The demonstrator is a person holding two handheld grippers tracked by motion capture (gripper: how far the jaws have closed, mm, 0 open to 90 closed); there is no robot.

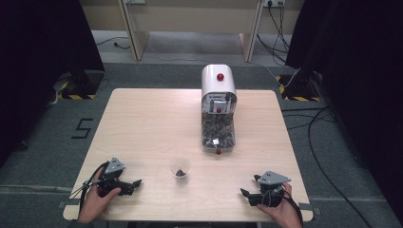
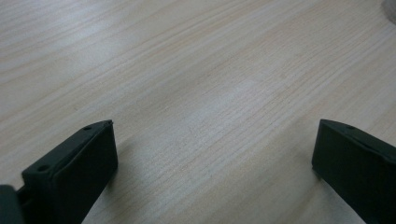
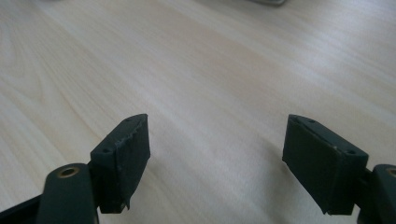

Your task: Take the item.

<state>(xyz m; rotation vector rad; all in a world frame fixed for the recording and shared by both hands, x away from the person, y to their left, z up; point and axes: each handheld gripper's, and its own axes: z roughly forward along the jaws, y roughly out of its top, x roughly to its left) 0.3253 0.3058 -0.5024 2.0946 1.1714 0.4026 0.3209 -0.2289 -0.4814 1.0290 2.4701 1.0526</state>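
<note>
Two tongs rest on the light wood tabletop (image 1: 152, 123) in the high view, one near each front corner, each held by a hand coming in from the bottom edge. Left tongs (image 1: 134, 184): jaws point inward toward the table's middle, grey three-cornered plate on top, cable trailing back past the left hand (image 1: 97, 199). Right tongs (image 1: 246, 194): jaws also point inward, grey plate on top, right hand (image 1: 283, 206) wrapped behind them. Between the two, near the front edge, stands a small clear cup (image 1: 180, 168), upright, with a little dark material at its bottom; it is well apart from both tongs. Behind the cup, toward the far edge, stands a white dispenser (image 1: 218, 107) with a rounded top, a red knob on top and a clear lower section filled with dark pieces; a second small red knob sits at its base.

Left gripper view: left tongs (image 2: 212, 149) spread wide, both black jaws low over bare wood grain, nothing between them. A pale blurred edge shows at the upper right corner; cannot tell what it is.

Right gripper view: right tongs (image 3: 215, 149) likewise spread wide over bare wood, gripping nothing.
</note>
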